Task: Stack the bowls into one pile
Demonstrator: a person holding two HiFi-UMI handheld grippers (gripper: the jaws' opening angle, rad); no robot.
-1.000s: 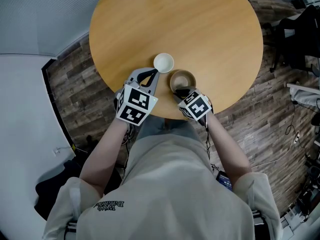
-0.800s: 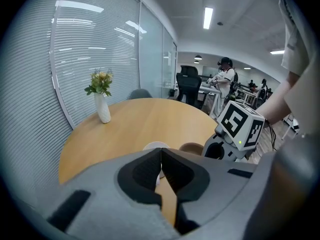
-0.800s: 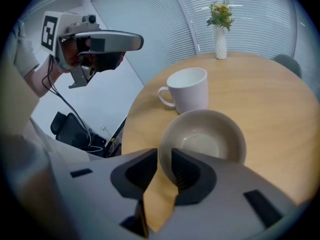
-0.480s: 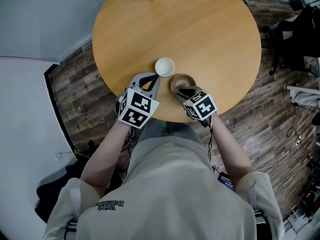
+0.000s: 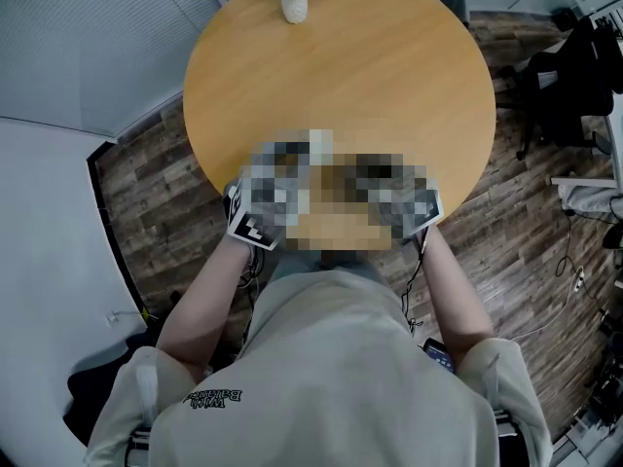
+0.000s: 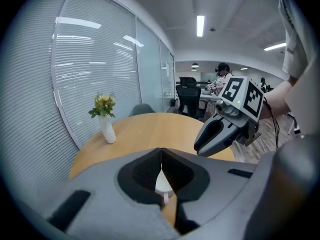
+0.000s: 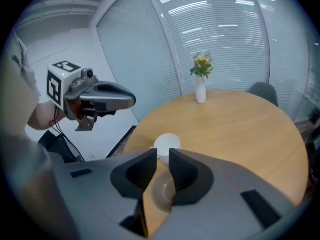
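- The person wears a pale beige T-shirt [image 5: 331,377] with short sleeves [image 5: 131,397] and a small dark print near the left shoulder.
- The left gripper [image 6: 161,156] and the right gripper [image 7: 161,156] have smooth grey moulded shells with rounded jaws.
- Black ribbed pads [image 6: 145,171] line the jaws' inner faces.
- Each gripper bears a white marker cube [image 6: 241,96] with black square patterns.
- A thin black cable [image 5: 413,275] runs beside the right forearm.

table [image 7: 240,129]: pale wood, smooth, matt | white bowl [image 7: 166,145]: smooth, glossy | brown bowl [image 7: 162,191]: soft sheen | floor [image 5: 165,193]: dark wood planks
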